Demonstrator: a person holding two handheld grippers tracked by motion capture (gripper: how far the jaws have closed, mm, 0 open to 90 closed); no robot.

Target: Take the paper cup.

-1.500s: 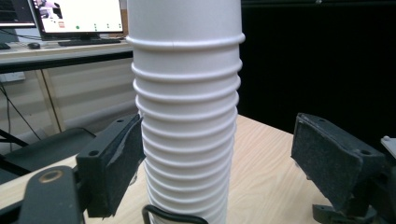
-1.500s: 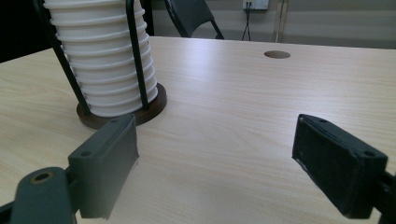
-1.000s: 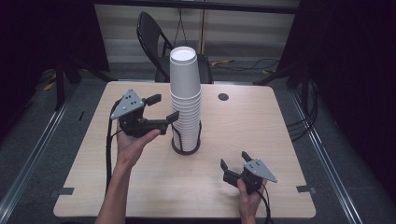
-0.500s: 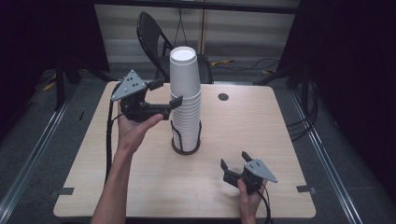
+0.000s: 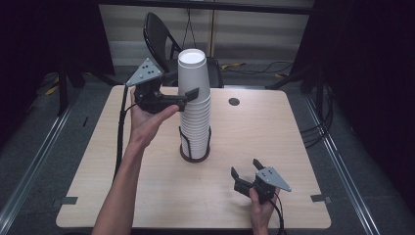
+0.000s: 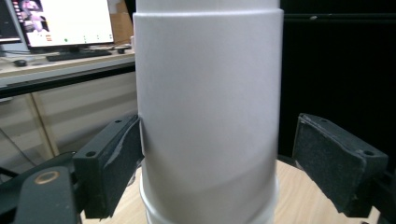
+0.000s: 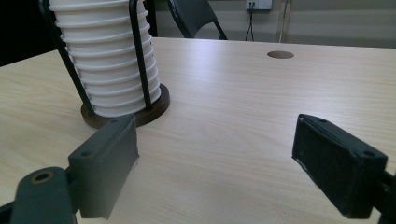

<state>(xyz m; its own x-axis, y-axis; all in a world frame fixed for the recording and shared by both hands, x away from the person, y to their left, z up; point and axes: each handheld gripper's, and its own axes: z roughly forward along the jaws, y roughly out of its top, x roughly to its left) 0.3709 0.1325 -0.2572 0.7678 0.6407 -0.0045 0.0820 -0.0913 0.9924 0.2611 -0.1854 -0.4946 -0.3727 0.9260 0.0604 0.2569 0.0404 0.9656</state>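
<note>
- Since the earlier high view, the left claw (image 5: 188, 98) has been raised from low beside the stack of paper cups (image 5: 195, 105) to its upper part; the right claw (image 5: 244, 172) has been left where it was.
- High view: the stack is stood upright, long axis vertical, in a wire holder (image 5: 194, 147) at the middle of the surface (image 5: 274, 132). The left claw is much the nearer, its jaws set about the top cup (image 5: 192, 73); the right claw is rested near right, well apart.
- Left gripper view: the top cup (image 6: 208, 107) is seen between spread jaws, the left pad touching or nearly so, the right one clear; nothing is gripped yet. No readable print is carried.
- Right gripper view: the jaws are released and empty, with the holder (image 7: 140, 60) far left.
</note>
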